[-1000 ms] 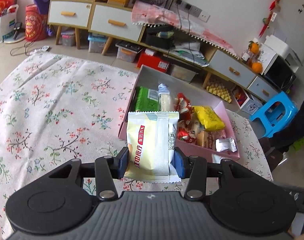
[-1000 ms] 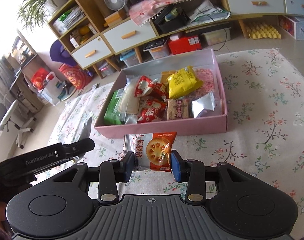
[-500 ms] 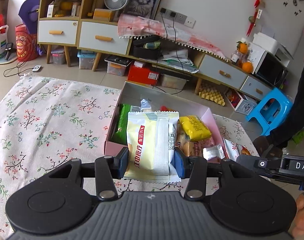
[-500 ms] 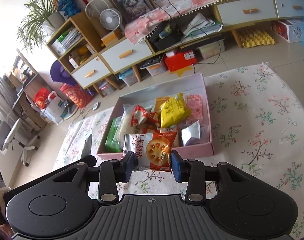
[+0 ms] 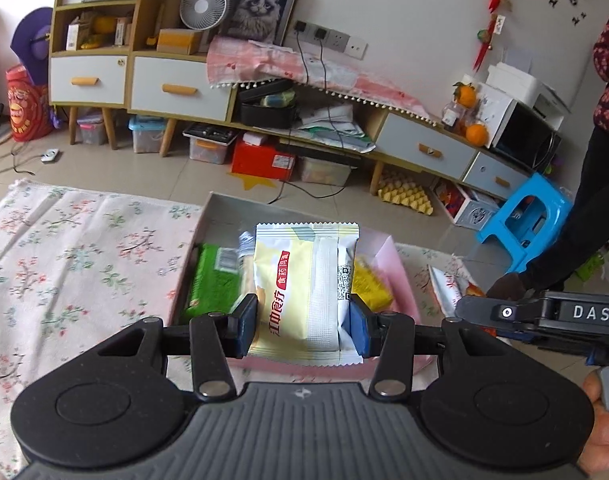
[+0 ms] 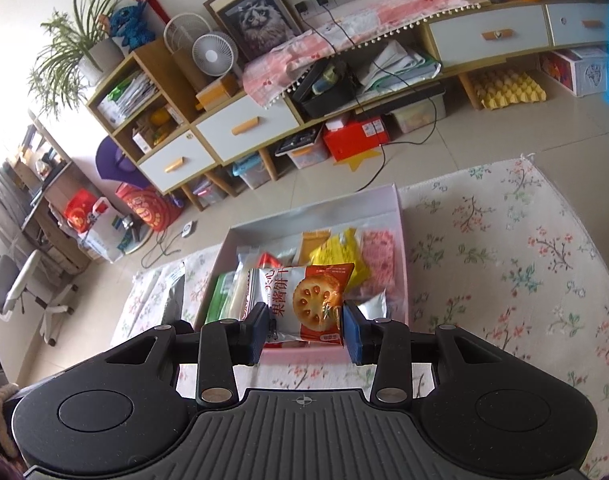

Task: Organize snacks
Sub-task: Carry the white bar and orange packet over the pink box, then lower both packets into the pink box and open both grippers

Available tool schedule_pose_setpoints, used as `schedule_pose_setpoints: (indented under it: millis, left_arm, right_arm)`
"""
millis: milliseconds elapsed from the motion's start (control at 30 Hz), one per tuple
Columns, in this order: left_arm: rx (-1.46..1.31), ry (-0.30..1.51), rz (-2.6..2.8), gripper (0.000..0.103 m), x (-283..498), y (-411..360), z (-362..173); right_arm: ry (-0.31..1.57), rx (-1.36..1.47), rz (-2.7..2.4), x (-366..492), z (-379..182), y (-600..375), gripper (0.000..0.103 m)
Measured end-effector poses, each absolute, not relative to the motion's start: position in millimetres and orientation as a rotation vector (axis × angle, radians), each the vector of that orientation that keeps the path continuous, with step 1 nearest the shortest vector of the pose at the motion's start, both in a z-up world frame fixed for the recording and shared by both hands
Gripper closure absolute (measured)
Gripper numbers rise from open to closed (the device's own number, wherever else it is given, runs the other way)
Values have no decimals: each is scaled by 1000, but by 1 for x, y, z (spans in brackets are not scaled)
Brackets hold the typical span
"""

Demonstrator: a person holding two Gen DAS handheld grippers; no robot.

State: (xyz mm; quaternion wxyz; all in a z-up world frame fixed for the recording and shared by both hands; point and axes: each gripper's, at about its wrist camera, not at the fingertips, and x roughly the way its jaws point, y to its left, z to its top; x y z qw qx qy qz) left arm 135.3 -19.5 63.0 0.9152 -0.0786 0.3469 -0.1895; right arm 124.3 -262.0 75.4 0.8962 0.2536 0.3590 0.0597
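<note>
- The left gripper is clamped on a pale yellow snack packet, held upright in front of the pink box; the right gripper pinches a red-and-white biscuit packet above the near wall of that box
- The pink box sits on a tabletop under a white floral cloth; inside lie a green packet, a yellow packet, a pink packet and a silver pouch, crowded together
- Beyond the tabletop the floor is pale tile; a long low cabinet with white drawers runs along the wall, with a small fan, a framed cat picture and a potted plant on top
- A red box and clear bins stand under the cabinet; a blue stool stands at the right in the left wrist view, beside a standing person's dark trouser leg
</note>
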Motion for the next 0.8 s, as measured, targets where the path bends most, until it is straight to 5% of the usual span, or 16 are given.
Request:
schedule_pose_setpoints:
  millis: [800]
  left_arm:
    - [-200,735,-478,59,175,-30,35]
  right_arm:
    - [793,600,71,179,53,-280,64]
